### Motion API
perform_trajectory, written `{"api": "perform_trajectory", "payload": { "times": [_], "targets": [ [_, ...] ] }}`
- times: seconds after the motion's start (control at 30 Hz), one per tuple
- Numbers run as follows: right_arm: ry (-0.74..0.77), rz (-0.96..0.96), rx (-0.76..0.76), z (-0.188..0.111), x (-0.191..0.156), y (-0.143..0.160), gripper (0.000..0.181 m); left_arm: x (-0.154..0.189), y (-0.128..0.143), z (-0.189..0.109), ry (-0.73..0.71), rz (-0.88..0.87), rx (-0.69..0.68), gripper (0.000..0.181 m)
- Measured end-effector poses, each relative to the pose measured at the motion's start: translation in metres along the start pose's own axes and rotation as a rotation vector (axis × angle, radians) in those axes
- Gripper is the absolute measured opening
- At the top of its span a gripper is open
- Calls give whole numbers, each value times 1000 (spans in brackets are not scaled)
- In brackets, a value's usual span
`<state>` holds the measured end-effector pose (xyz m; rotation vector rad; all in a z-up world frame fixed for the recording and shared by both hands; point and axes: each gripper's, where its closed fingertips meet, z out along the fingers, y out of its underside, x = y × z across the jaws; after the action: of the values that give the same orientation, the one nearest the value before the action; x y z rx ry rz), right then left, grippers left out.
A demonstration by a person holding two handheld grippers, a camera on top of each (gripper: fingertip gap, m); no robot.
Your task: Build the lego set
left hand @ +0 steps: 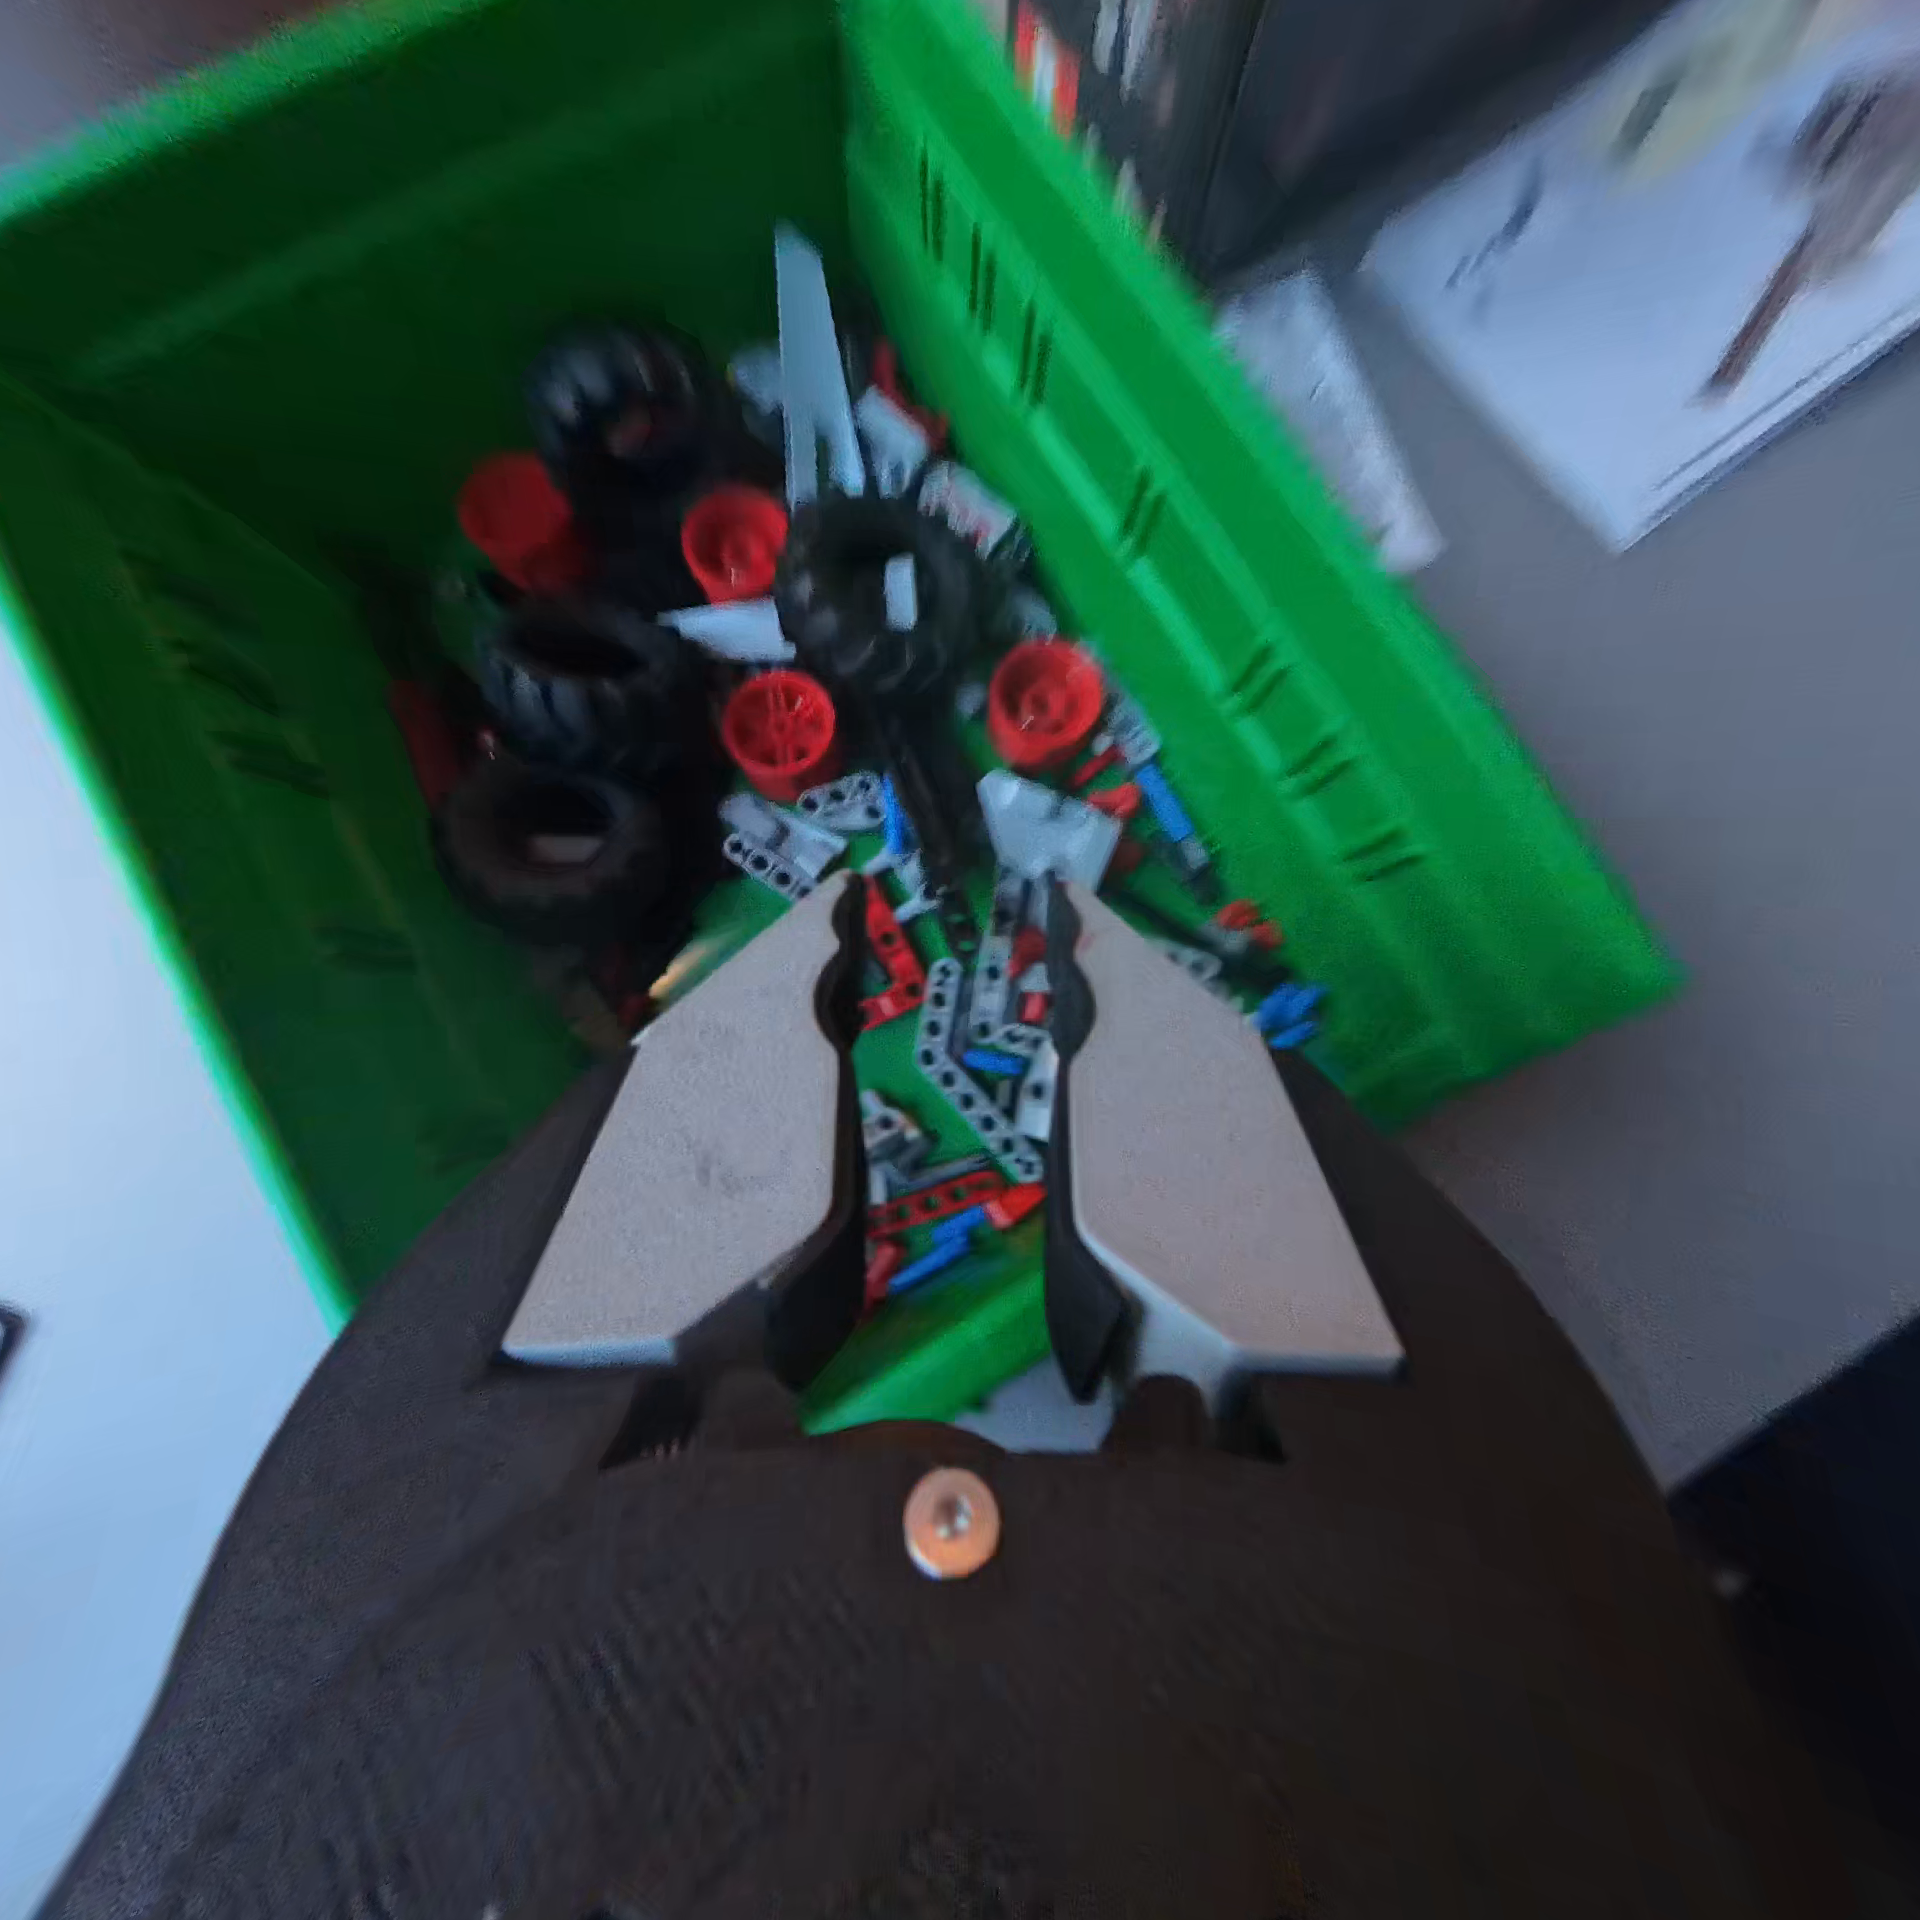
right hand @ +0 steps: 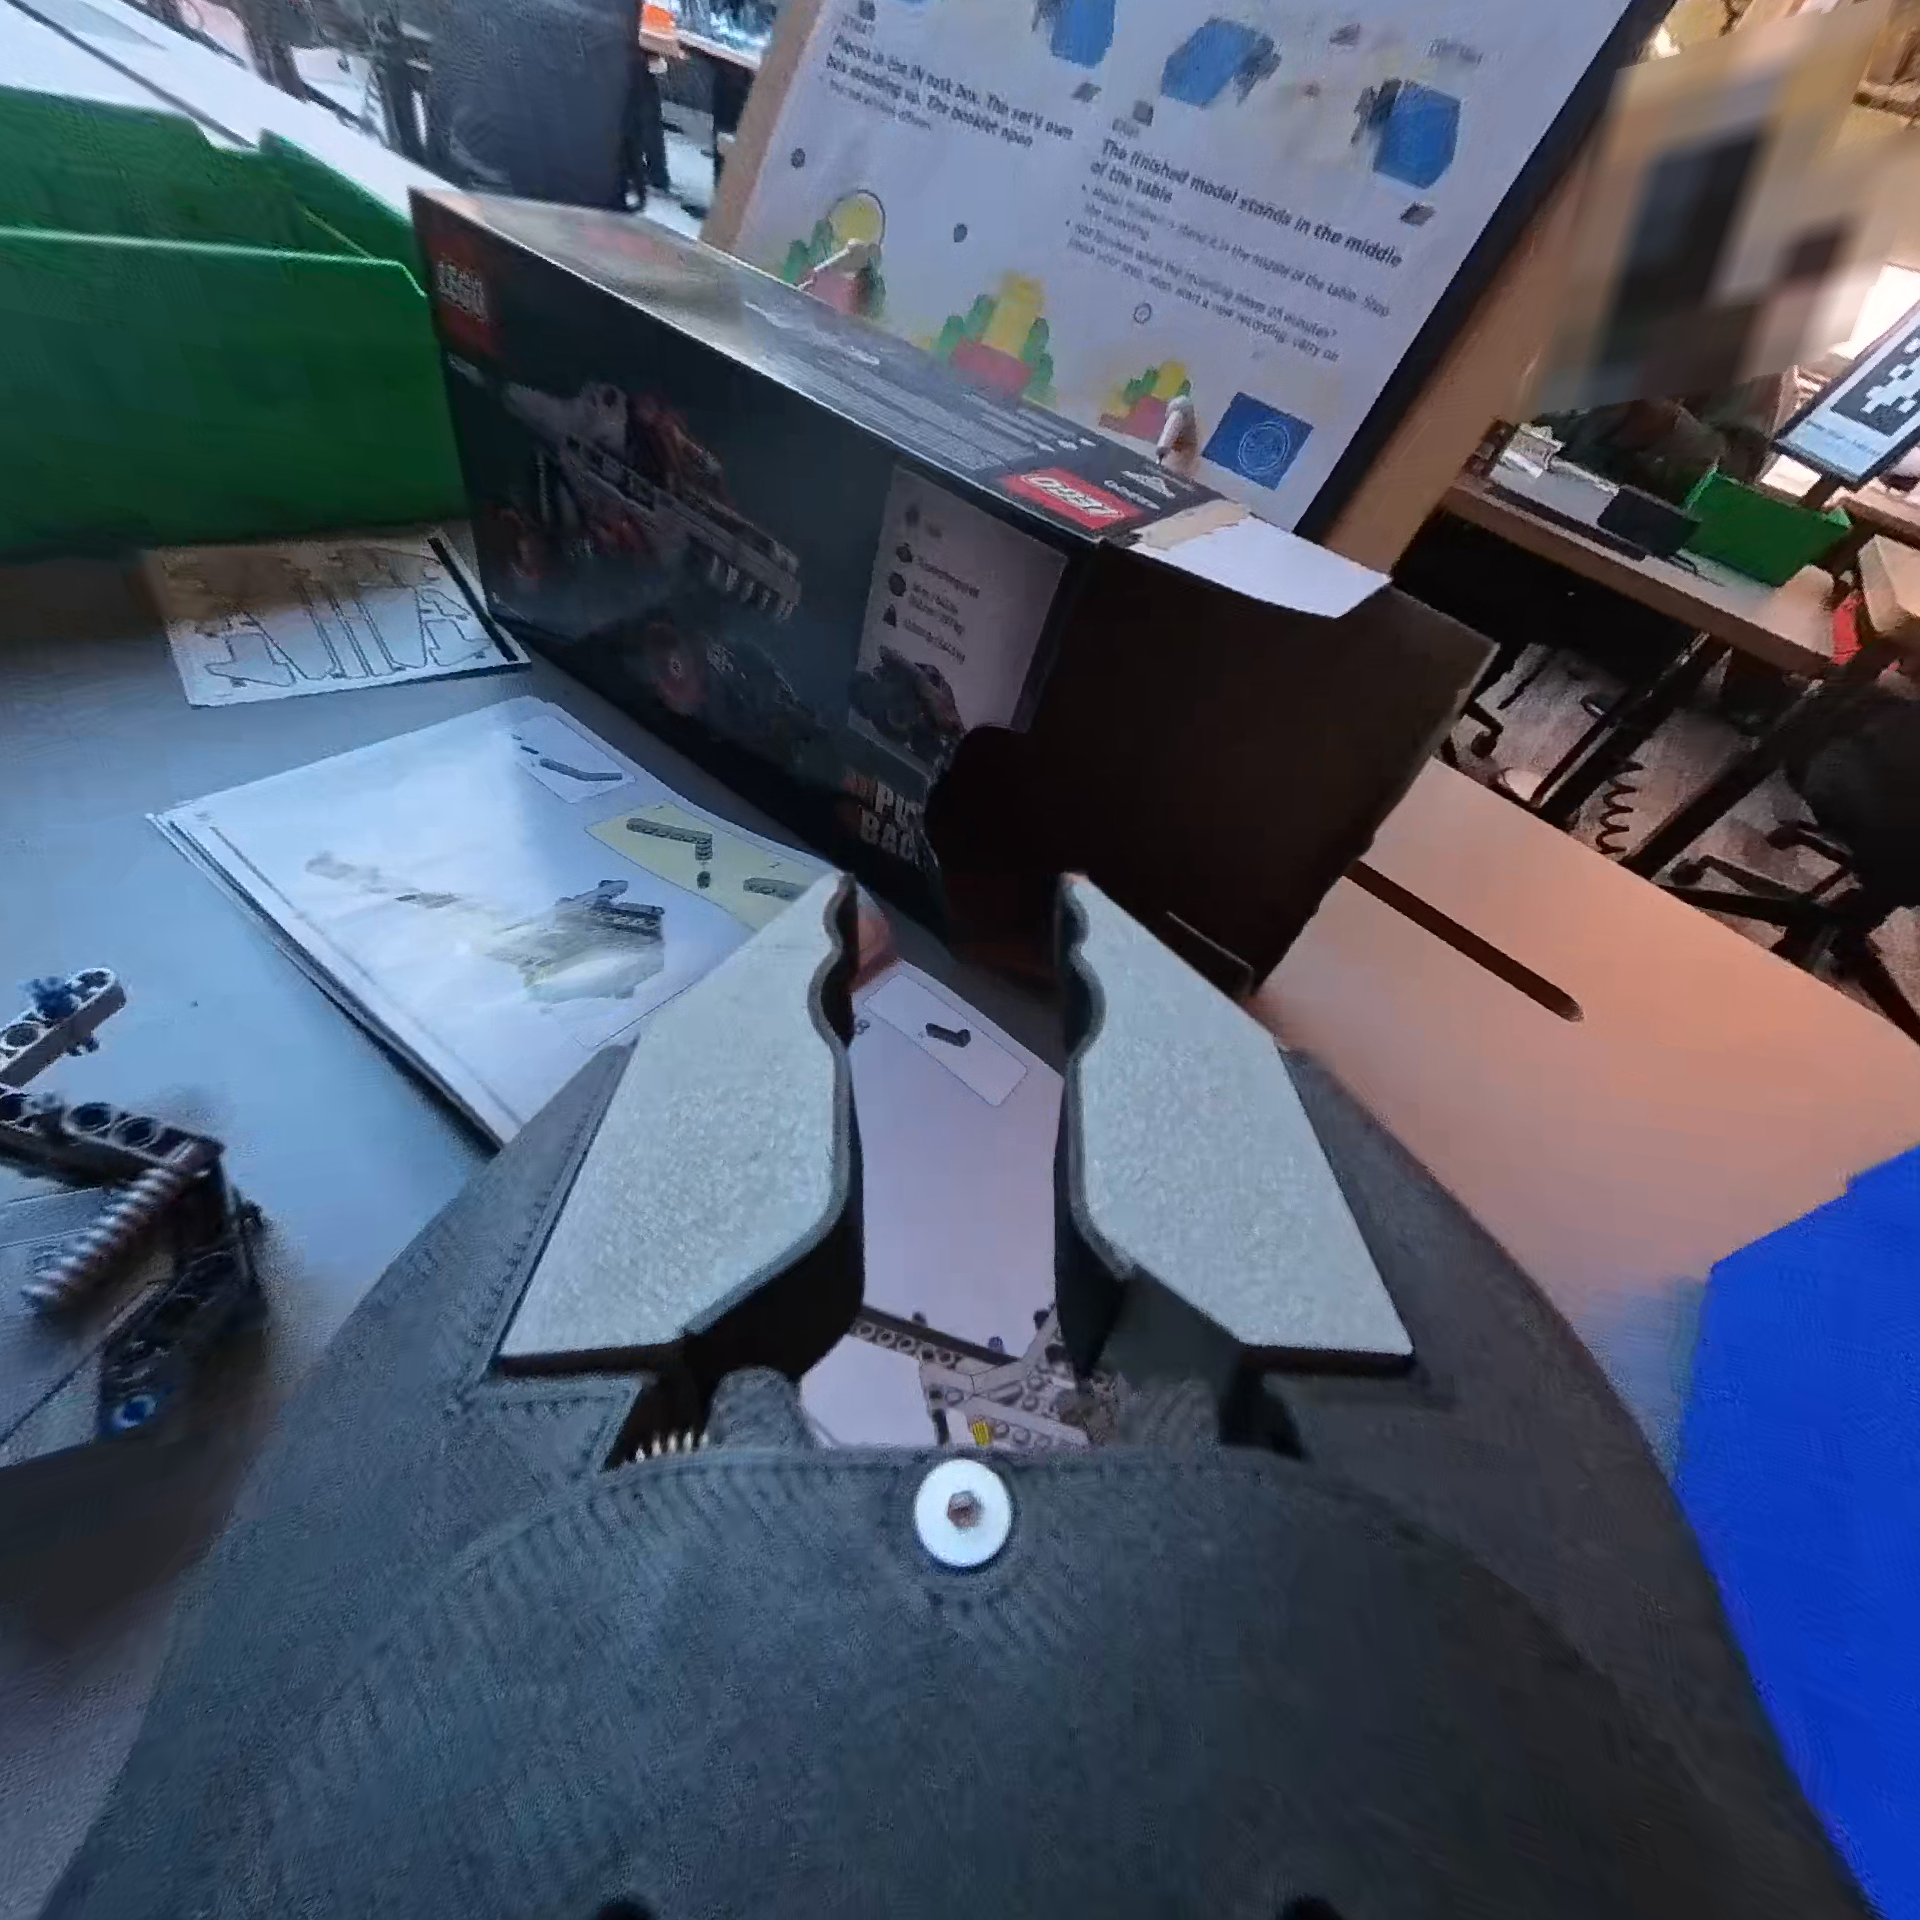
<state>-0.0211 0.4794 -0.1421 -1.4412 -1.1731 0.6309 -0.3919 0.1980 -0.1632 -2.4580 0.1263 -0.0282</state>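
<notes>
1. Left wrist view: the left gripper (left hand: 951,899) hangs over the open green bin (left hand: 1195,644), its jaws parted with nothing between them. Loose lego pieces (left hand: 966,1081) cover the bin floor, with black tyres (left hand: 582,675) and red wheel hubs (left hand: 1044,701) heaped toward its far corner. The picture is blurred.
2. Right wrist view: the right gripper (right hand: 956,904) hovers above the open instruction booklet (right hand: 468,894) on the tabletop (right hand: 260,1039), jaws apart and empty. The dark set box (right hand: 779,540) stands just behind the booklet. A partly built lego assembly (right hand: 114,1174) lies near the tabletop's left edge.
</notes>
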Motion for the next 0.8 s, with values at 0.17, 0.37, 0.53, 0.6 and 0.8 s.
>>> {"api": "perform_trajectory", "payload": {
  "times": [0.17, 0.37, 0.53, 0.6, 0.8],
  "targets": [
    [32, -4, -18, 8, 4, 2, 34, -42, 24, 41, -41, 45, -228, 26],
    [26, -42, -20, 9, 0, -1, 33, -59, 55, 48, -95, 128, -479, 23],
    [-13, -47, 11, 2, -6, -8, 32, -58, 56, 55, -67, 132, -503, 7],
    [-28, -48, 32, -3, -8, -13, 30, -60, 54, 57, -53, 111, -501, 7],
    [-90, -35, 67, -14, -16, -21, 30, -61, 32, 30, -77, 86, -433, 6]
  ]
}}
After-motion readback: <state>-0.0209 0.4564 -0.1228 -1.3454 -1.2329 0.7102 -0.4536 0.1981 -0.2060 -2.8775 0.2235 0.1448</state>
